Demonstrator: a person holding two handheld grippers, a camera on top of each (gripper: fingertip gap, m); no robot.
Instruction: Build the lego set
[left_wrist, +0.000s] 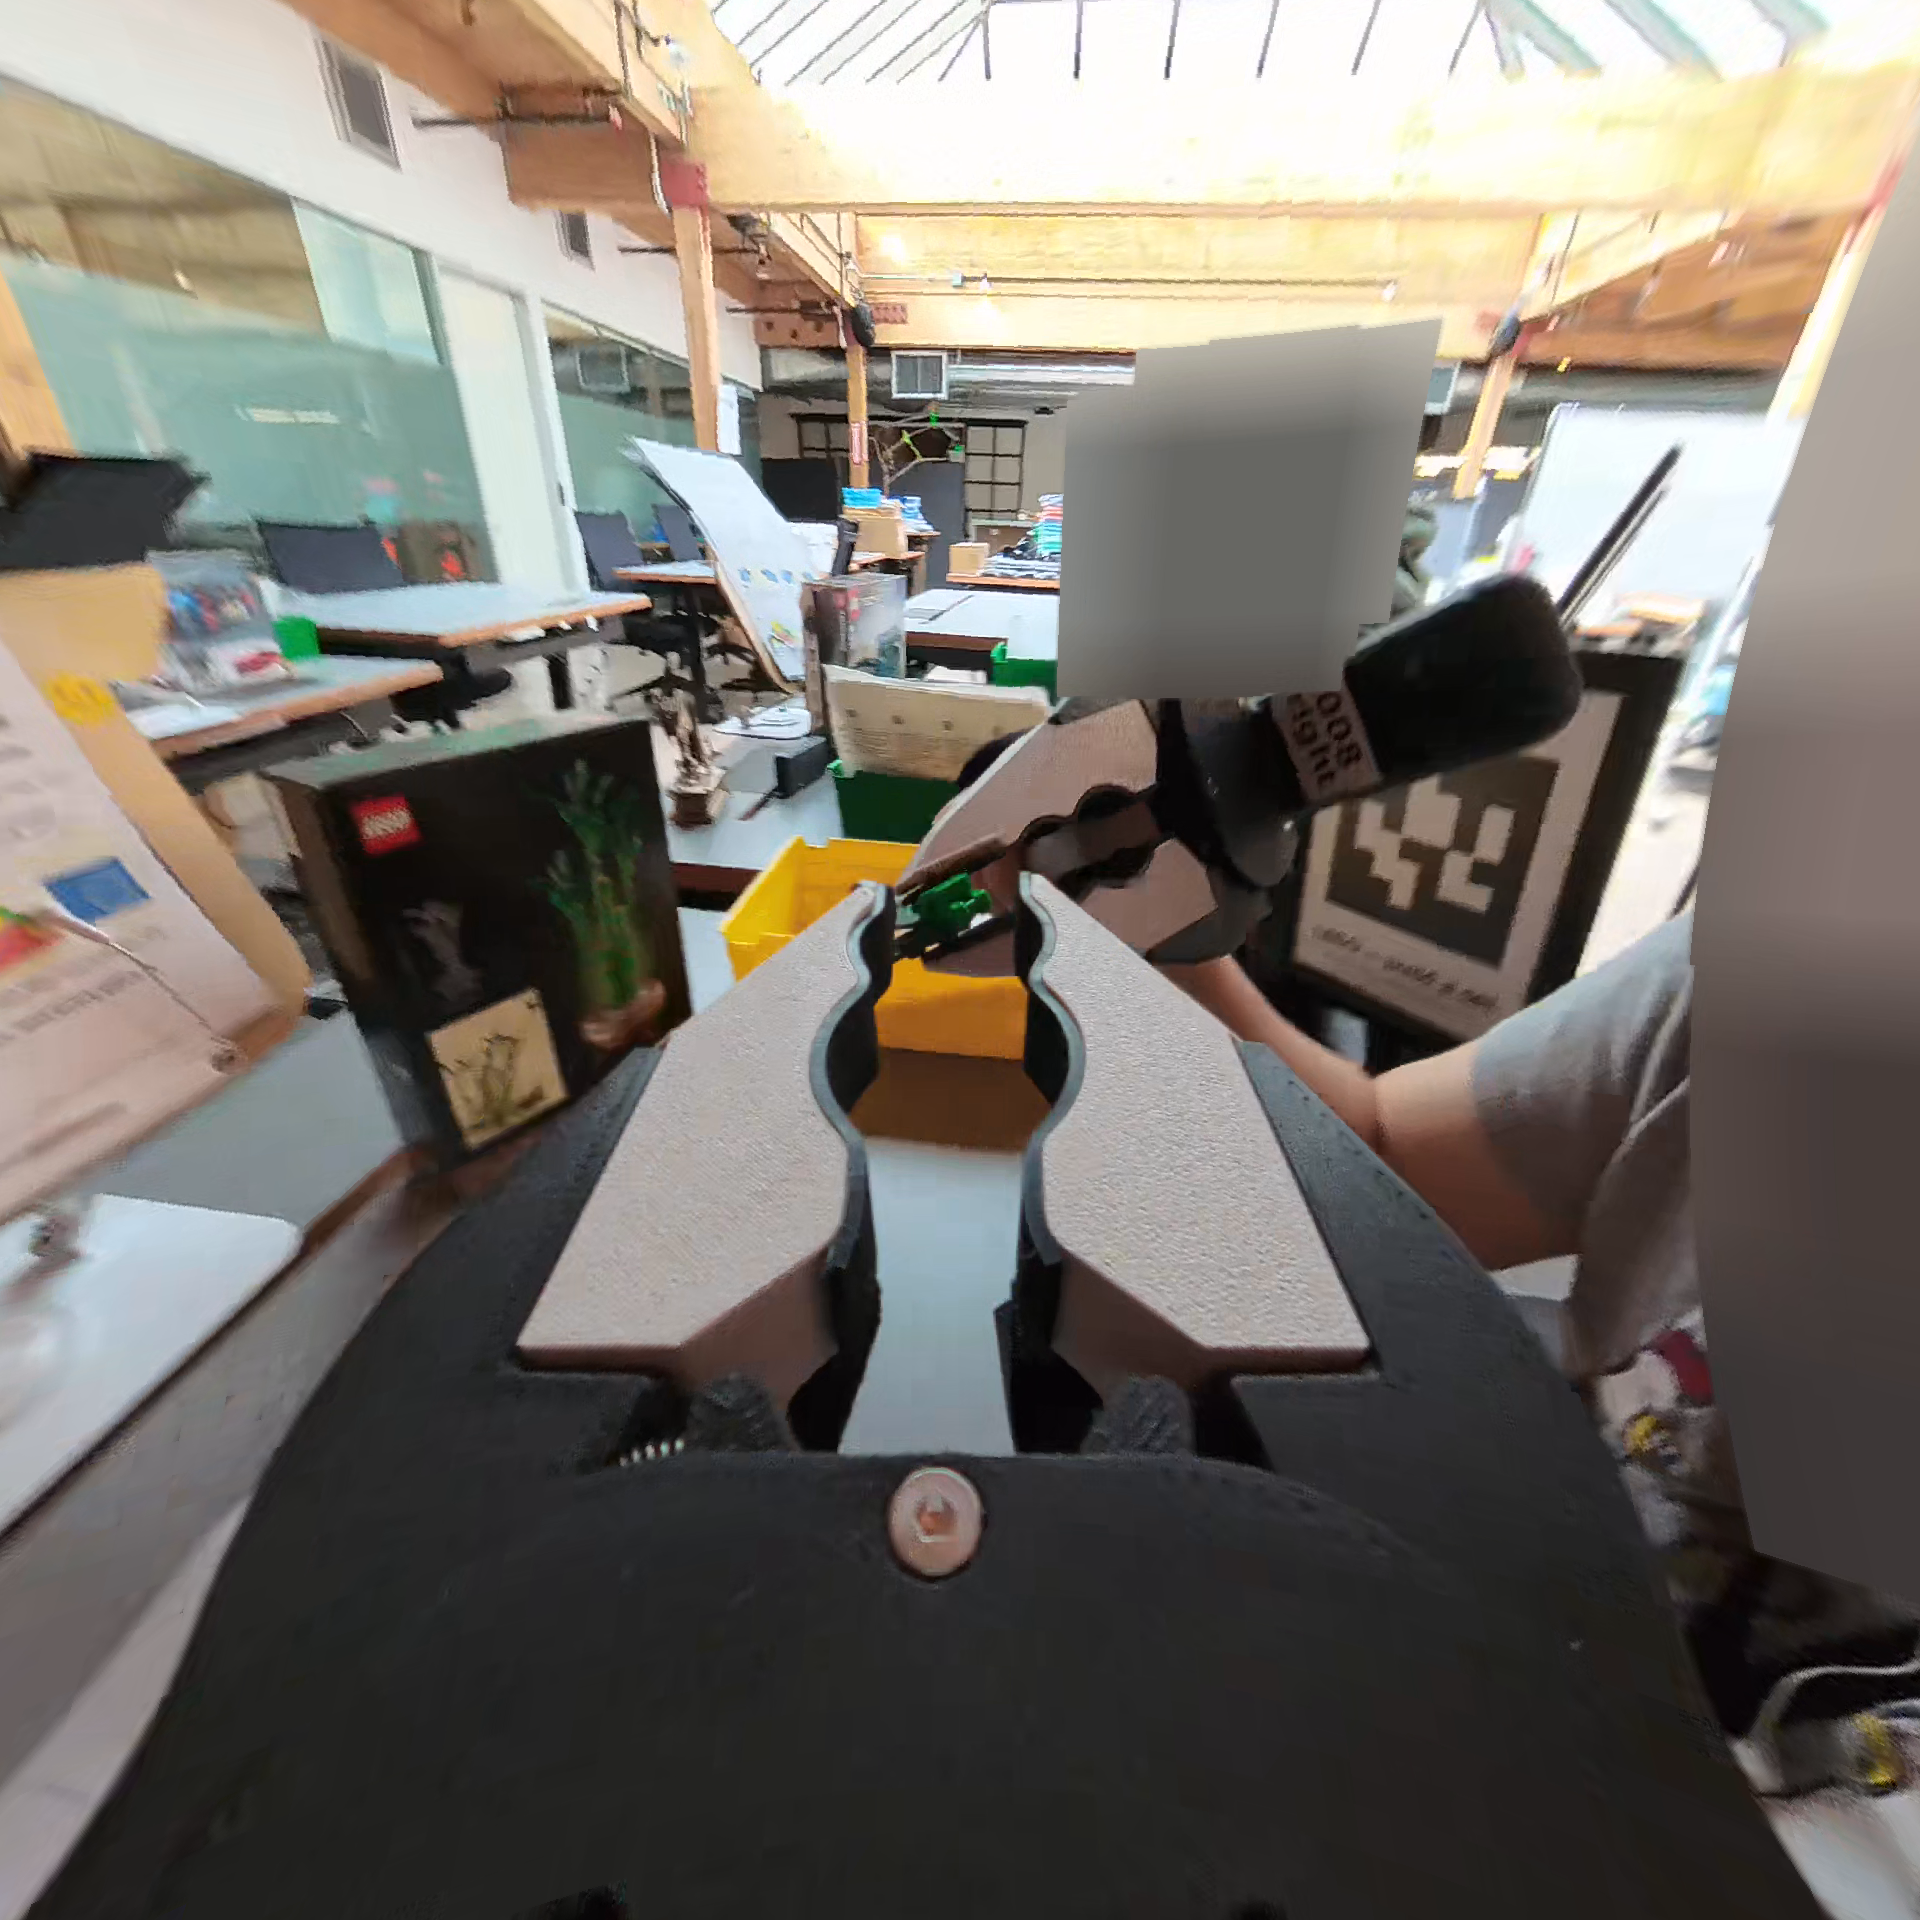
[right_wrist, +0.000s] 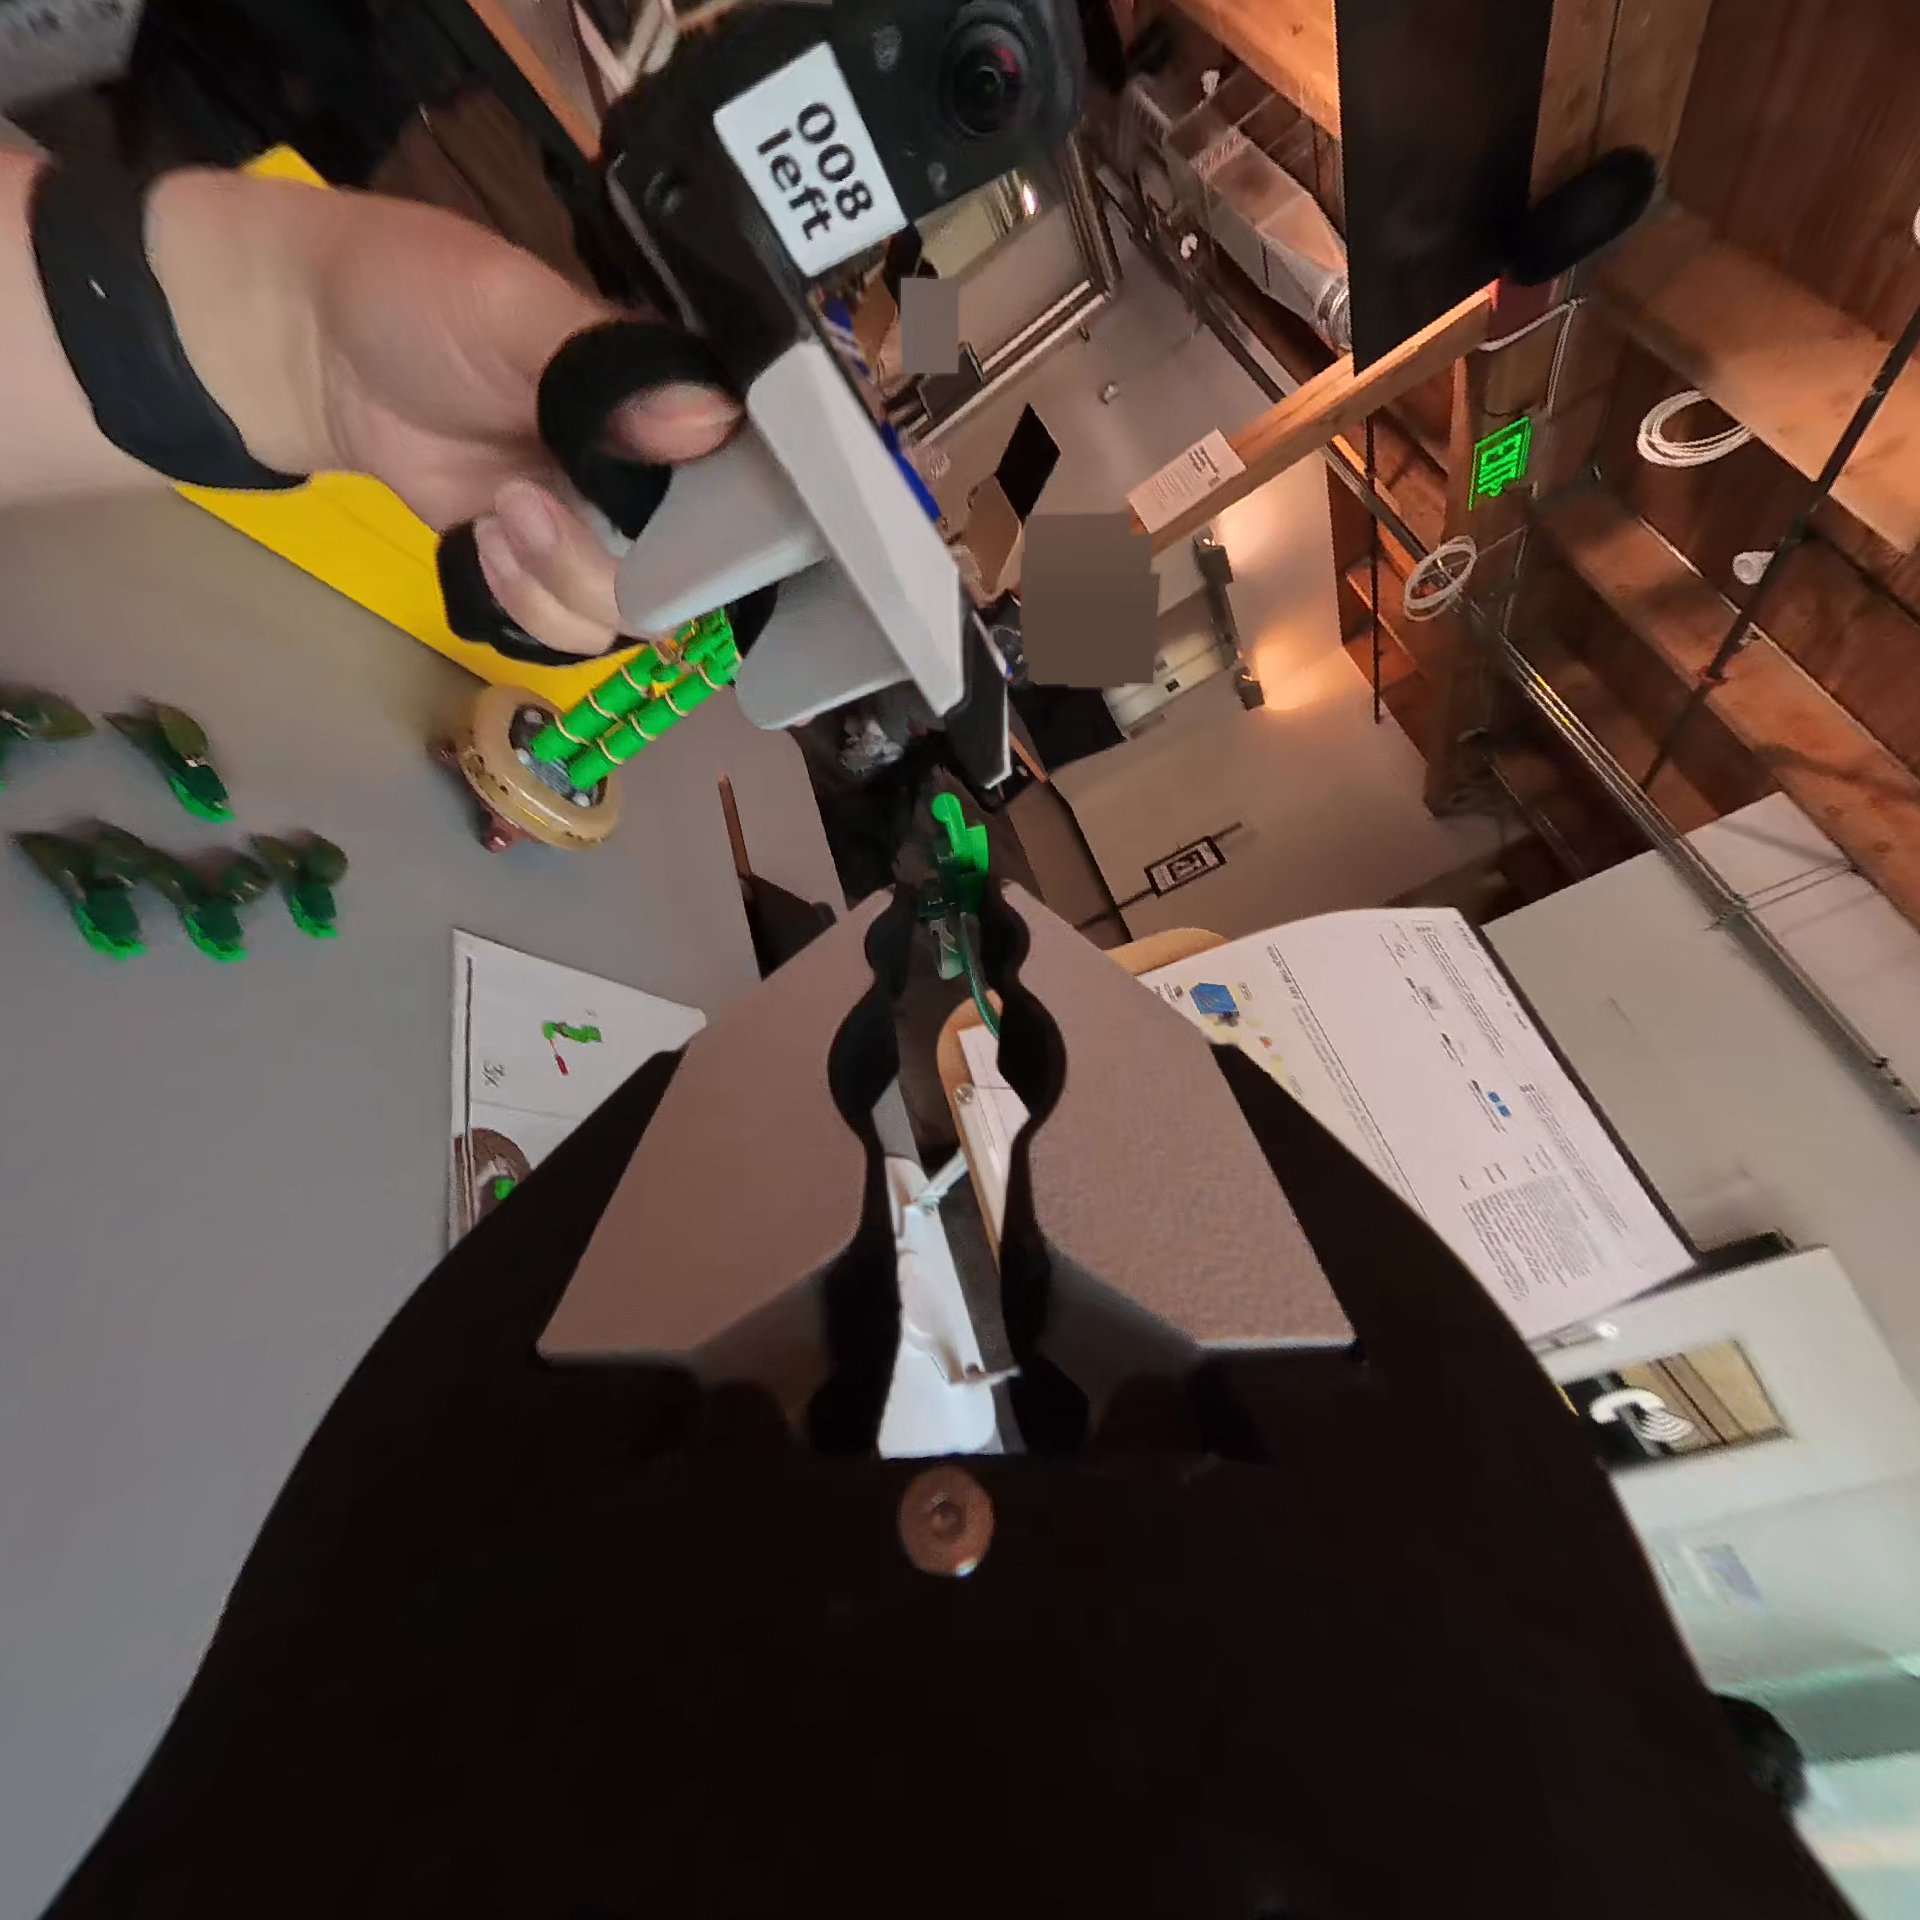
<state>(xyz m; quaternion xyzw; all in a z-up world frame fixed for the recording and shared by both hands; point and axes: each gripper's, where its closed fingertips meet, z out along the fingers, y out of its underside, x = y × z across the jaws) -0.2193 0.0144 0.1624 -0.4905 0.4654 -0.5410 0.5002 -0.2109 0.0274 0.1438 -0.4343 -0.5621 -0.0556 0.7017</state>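
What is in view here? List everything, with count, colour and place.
lego box: one, black, standing on the table left of the bin
bin: one, yellow, behind the gripper tips
marker board: one, black and white, standing at right
leaf pieces: about five, blurred, green, loose on the grey table
bamboo model: one, bright green stalks in a tan round pot, beside the bin
instruction booklet: one, white, open on the table
printed sheet: one, white, at right
small lego piece: one, green, in the right gripper's tips
left hand: one, black fingerless glove
left gripper: open around the piece
right gripper: shut on the piece
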